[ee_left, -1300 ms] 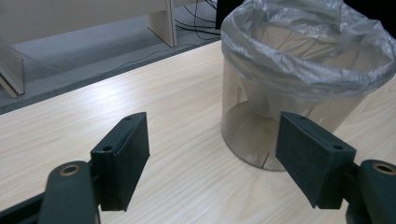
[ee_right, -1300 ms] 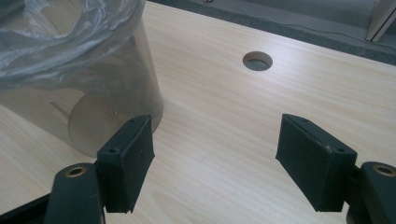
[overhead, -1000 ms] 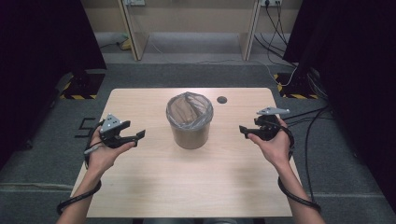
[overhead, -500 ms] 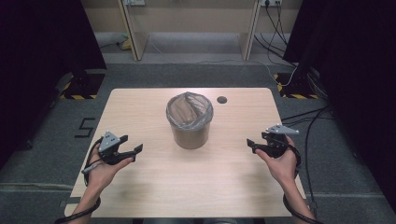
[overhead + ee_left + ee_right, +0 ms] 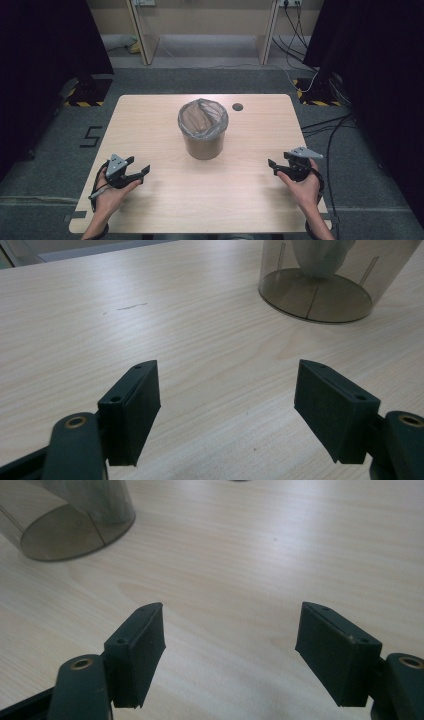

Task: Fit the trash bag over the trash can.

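A translucent grey bin [image 5: 203, 131] lined with a crinkled clear bag stands upright between the wide-open, empty left claw [image 5: 141, 172] and right claw [image 5: 274, 167]

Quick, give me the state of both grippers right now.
Left gripper: open, holding nothing, above the table near its front left.
Right gripper: open, holding nothing, off to the right of the bin.

A clear plastic bin lined with a bag [image 5: 203, 129] stands mid-bench [image 5: 150, 120], between the left claw [image 5: 140, 172] and right claw [image 5: 274, 167].
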Demonstrator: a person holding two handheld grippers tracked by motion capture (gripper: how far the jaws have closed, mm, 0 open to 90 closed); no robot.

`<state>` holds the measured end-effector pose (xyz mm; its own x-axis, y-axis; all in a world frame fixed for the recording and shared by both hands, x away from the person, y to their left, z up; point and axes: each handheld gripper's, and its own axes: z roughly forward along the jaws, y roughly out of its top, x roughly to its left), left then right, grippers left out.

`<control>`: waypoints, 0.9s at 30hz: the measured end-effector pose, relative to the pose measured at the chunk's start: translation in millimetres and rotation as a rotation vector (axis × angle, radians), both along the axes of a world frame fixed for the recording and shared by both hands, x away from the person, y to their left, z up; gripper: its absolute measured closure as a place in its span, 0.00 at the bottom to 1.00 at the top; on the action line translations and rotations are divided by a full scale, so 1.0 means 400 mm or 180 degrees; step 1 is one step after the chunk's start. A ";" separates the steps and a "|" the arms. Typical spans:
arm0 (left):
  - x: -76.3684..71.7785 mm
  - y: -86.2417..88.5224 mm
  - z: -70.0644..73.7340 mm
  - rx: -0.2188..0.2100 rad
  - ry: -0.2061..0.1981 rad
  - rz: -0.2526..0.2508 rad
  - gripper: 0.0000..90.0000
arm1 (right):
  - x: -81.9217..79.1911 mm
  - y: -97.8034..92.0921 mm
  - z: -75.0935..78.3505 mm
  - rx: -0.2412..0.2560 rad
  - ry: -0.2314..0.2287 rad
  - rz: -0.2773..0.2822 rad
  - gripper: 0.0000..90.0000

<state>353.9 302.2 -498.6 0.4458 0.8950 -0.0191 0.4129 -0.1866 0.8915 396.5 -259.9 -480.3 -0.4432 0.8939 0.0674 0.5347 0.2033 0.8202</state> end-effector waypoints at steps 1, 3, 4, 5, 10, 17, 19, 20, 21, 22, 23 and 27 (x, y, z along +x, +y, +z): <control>-0.001 0.001 -0.006 -0.0008 -0.0002 0.0017 0.28 | -0.004 -0.004 -0.013 0.0007 0.0016 -0.0007 0.31; -0.003 0.001 -0.014 0.0010 -0.0006 0.0043 0.28 | -0.009 -0.008 -0.031 -0.0001 0.0043 -0.0018 0.31; -0.003 0.001 -0.019 0.0029 -0.0012 0.0048 0.28 | -0.011 -0.010 -0.038 0.0000 0.0054 -0.0021 0.31; -0.003 0.001 -0.022 0.0018 -0.0011 0.0057 0.28 | -0.013 -0.012 -0.048 -0.0005 0.0079 -0.0020 0.31; -0.004 0.003 -0.032 -0.0010 -0.0077 0.0096 0.28 | -0.025 -0.018 -0.080 -0.0016 0.0118 -0.0071 0.32; -0.007 -0.007 -0.050 -0.0002 -0.0055 0.0119 0.28 | -0.026 -0.013 -0.080 0.0012 0.0069 -0.0044 0.33; -0.008 -0.008 -0.050 0.0019 -0.0082 0.0125 0.28 | -0.028 -0.013 -0.080 0.0005 0.0052 -0.0047 0.33; -0.009 -0.009 -0.050 0.0025 -0.0097 0.0122 0.28 | -0.028 -0.013 -0.080 0.0004 0.0047 -0.0049 0.33; -0.011 -0.011 -0.050 0.0030 -0.0106 0.0125 0.28 | -0.028 -0.013 -0.080 0.0008 0.0054 -0.0053 0.33; -0.012 -0.012 -0.050 0.0031 -0.0110 0.0127 0.28 | -0.027 -0.013 -0.080 0.0011 0.0060 -0.0063 0.33; -0.012 -0.012 -0.050 0.0035 -0.0114 0.0125 0.28 | -0.027 -0.014 -0.080 0.0012 0.0065 -0.0063 0.32; -0.012 -0.015 -0.050 0.0055 -0.0106 0.0132 0.28 | -0.027 -0.012 -0.080 -0.0006 0.0062 -0.0063 0.32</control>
